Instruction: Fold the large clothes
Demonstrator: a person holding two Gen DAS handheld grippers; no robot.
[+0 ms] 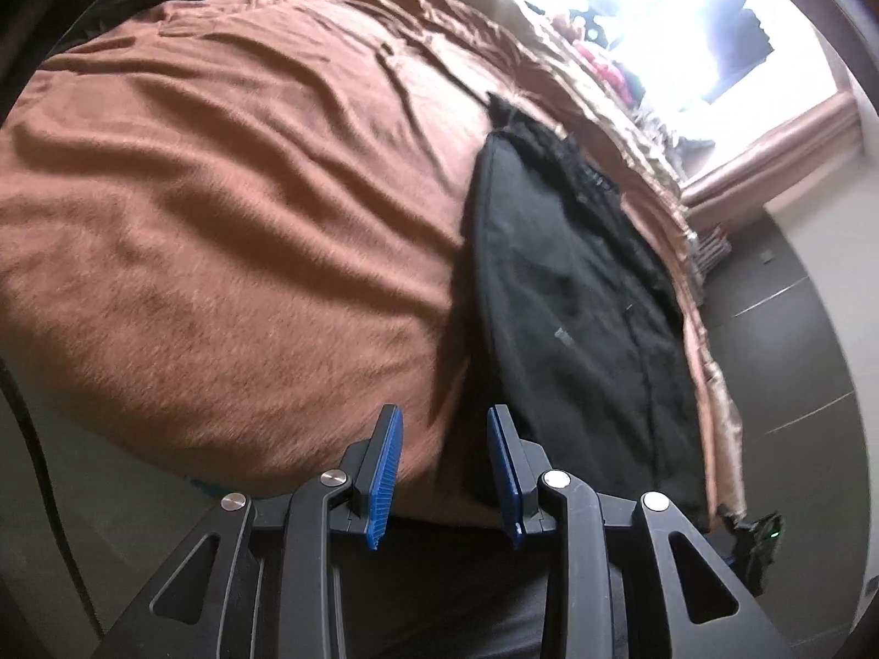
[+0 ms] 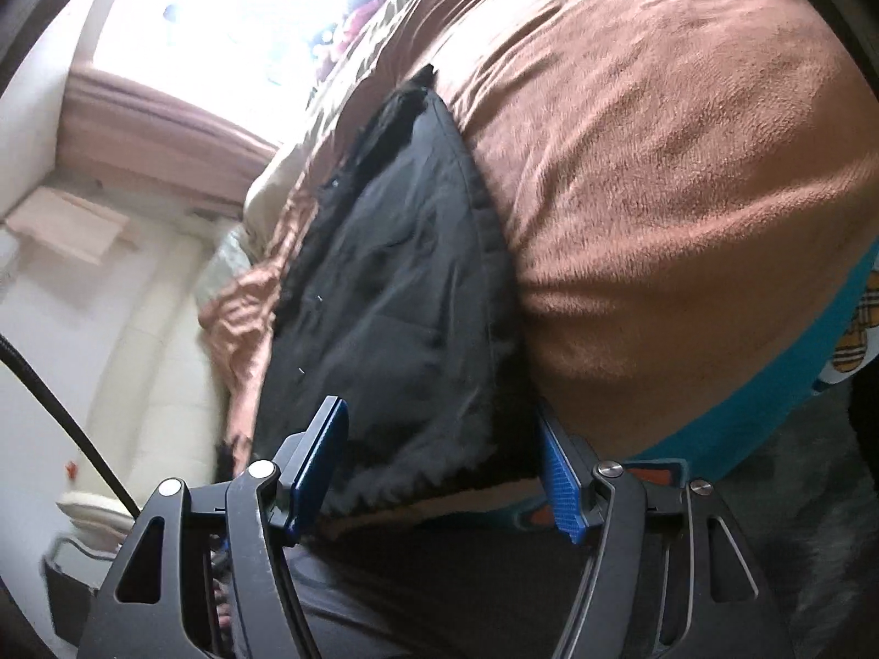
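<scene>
A black garment [image 1: 577, 296] with a fuzzy lining along its edge lies folded on the brown blanket [image 1: 231, 208], near the bed's right side in the left wrist view. My left gripper [image 1: 445, 417] hovers over the bed's near edge, just left of the garment's near corner. Its blue pads [image 1: 384, 467] stand apart with nothing between them. In the right wrist view the same garment [image 2: 395, 296] fills the middle. My right gripper [image 2: 439, 412] stands wide open, its fingers straddling the garment's near fuzzy hem without pinching it.
The brown blanket [image 2: 659, 165] covers the wide bed. A bright window [image 1: 686, 16] with pinkish curtains lies beyond the bed. A dark tiled floor [image 1: 780, 340] runs along the bed's side. A teal patterned sheet [image 2: 796, 362] shows under the blanket's near edge. A black cable [image 2: 60, 412] crosses at left.
</scene>
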